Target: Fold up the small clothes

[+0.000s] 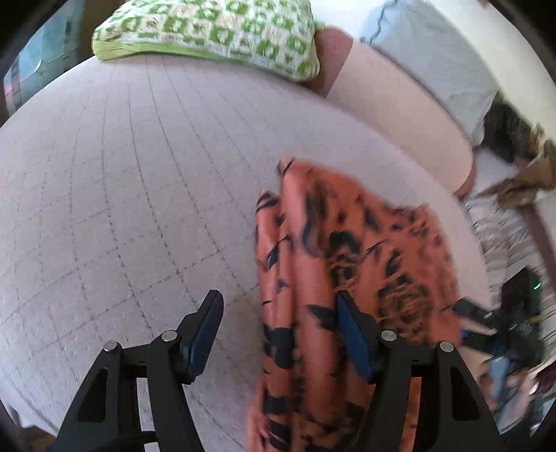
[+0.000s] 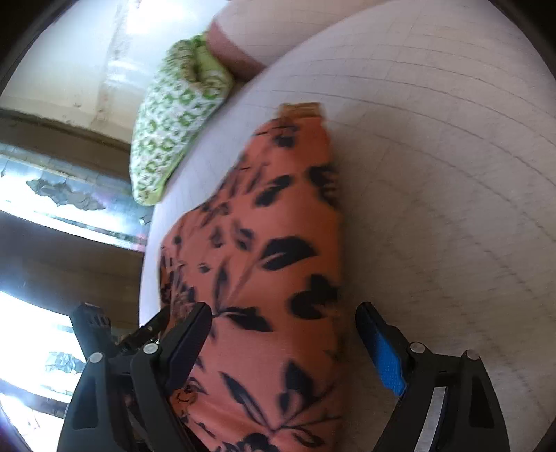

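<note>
- Orange fabric garment with a black leaf-and-flower print (image 1: pixel 312 278) (image 2: pixel 271 264) lies on the pale lilac quilted bed cover with a stitched grid (image 1: pixel 121 191) (image 2: pixel 434 156); it is bunched into long folds, blurred in both views.
- Left wrist view: the garment runs from the lower edge of the frame up toward the middle of the cover, its far end narrowing to a rounded tip.
- Left gripper (image 1: pixel 279 306): fingers spread wide. The right-hand finger overlaps the garment; the other is over bare cover beside the garment. Whether either touches the cloth cannot be told.
- Right gripper (image 2: pixel 285 316): fingers spread wide, the garment passing between them. Contact with the cloth cannot be told.
- Right wrist view: a tan band (image 2: pixel 300 109) shows at the garment's far end.
- Green-and-white patterned pillow (image 1: pixel 208 31) (image 2: pixel 173 114) sits at the cover's far edge, well apart from the garment.
- Pale pink bolster cushion (image 1: pixel 399 114) lies beyond the garment, next to the pillow.
- The right gripper's dark body (image 1: pixel 504 320) shows just beside the garment at its right in the left wrist view.
</note>
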`<move>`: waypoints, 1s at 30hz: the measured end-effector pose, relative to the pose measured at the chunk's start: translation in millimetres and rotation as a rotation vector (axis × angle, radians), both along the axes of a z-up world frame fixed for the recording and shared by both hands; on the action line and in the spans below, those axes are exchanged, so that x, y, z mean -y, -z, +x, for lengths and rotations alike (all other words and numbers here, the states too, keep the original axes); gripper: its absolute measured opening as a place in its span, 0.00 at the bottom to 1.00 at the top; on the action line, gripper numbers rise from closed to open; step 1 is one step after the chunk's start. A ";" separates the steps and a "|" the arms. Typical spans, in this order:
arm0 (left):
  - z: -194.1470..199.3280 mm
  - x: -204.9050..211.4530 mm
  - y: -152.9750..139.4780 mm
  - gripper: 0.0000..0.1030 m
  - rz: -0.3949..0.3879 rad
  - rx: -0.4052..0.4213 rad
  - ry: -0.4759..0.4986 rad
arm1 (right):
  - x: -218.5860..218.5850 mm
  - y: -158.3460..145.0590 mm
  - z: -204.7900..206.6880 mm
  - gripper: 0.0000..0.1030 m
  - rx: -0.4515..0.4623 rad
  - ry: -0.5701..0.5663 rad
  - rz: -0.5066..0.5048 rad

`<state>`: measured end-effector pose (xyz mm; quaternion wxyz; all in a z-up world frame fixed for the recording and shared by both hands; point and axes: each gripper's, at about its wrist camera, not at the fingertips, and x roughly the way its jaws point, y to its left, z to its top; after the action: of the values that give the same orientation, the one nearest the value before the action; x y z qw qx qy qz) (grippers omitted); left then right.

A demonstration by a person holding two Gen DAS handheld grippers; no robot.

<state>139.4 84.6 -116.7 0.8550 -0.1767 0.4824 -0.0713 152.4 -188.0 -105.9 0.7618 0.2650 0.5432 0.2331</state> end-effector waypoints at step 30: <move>-5.1 32.1 6.3 0.63 0.145 -0.001 0.070 | -26.7 -2.0 -5.1 0.85 -0.018 -0.023 -0.105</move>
<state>134.4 52.5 -123.0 0.8623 -0.0976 0.4925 -0.0659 147.3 -161.3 -103.9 0.7669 0.2204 0.5647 0.2108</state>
